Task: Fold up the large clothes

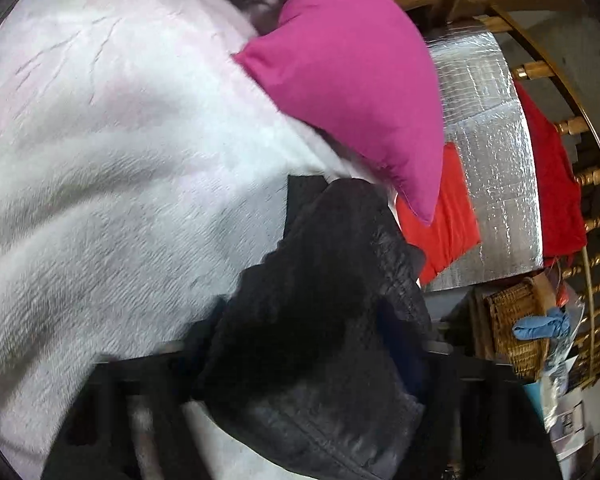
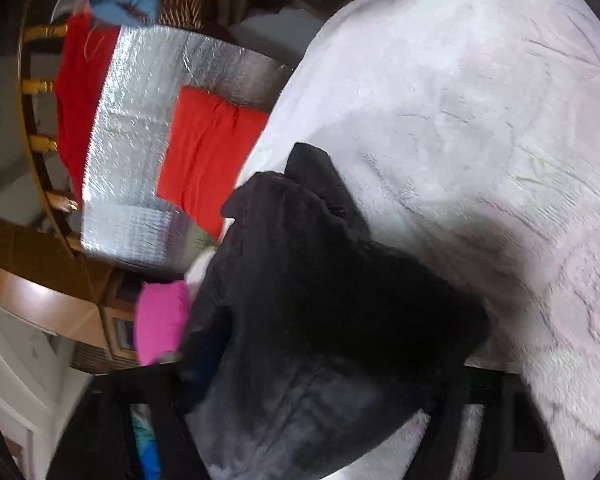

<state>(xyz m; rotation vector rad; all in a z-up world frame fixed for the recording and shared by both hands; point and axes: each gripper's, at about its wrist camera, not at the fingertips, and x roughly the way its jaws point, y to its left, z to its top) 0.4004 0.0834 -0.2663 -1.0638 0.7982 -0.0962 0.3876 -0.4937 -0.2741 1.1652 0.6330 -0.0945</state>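
The dark garment (image 1: 320, 320) lies bunched on the white fleece blanket (image 1: 120, 200), draped over both grippers so thickly that I cannot tell whether either clamps it; no writing reads anywhere. A pink pillow (image 1: 348, 80) sits just beyond it, with a red cloth (image 2: 208, 152) on a silver foil mat (image 2: 140, 120). A wicker basket (image 1: 516, 320) holding a blue rag (image 1: 540, 326) stands by wooden railings (image 1: 580, 184).

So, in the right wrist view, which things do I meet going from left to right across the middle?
Dark red cloth → silver foil mat → orange-red cloth → black garment → white fleece blanket.
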